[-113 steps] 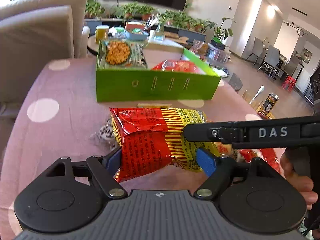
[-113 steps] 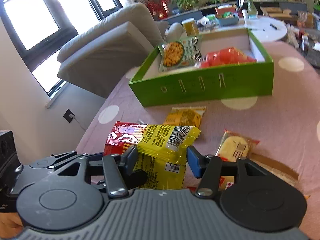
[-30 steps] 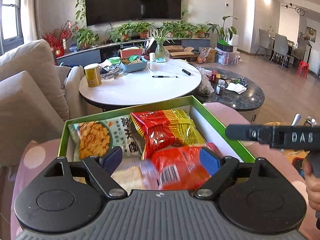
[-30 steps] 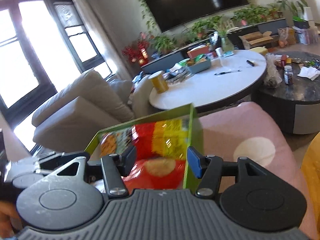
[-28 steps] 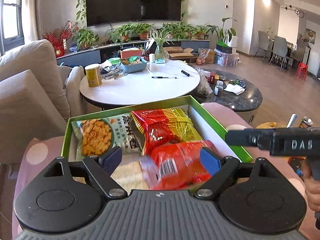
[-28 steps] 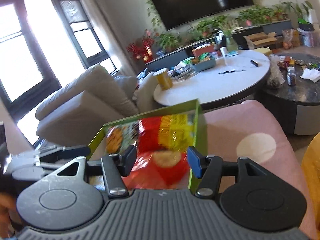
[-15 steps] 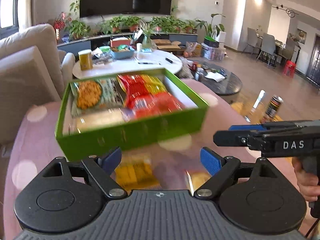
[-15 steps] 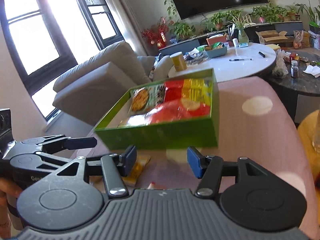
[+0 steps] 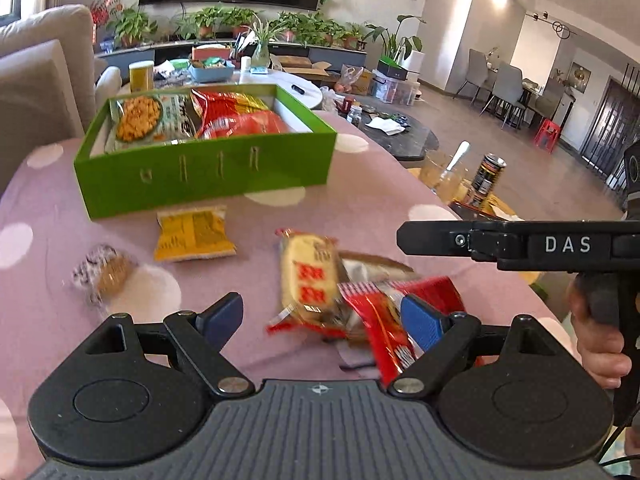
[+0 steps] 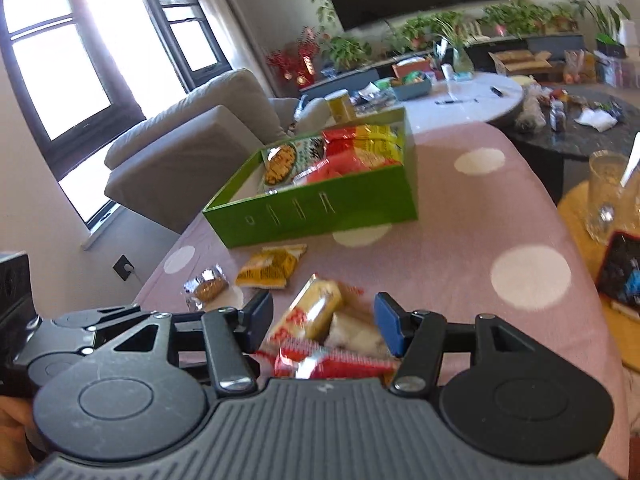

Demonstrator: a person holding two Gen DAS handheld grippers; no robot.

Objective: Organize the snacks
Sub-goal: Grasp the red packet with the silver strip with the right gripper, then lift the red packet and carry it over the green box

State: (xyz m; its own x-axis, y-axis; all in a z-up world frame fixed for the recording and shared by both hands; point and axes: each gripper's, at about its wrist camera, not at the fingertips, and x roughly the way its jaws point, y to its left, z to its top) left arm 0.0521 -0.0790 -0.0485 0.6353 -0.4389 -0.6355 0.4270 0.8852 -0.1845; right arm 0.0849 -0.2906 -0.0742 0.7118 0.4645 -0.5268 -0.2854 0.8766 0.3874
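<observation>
Left wrist view — left gripper (image 9: 322,316) gapes wide, empty, over loose snacks; green box (image 9: 208,172) beyond holds several bags.
Right wrist view — right gripper (image 10: 324,322) spread, empty, above the yellow cake packet (image 10: 316,312); overlapping wrappers risk a double grab.

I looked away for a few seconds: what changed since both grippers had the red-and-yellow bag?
The red-and-yellow bag was let go and now lies in the green box. The left gripper and right gripper, both open, have pulled back to the loose snacks. The yellow packet stayed put.
</observation>
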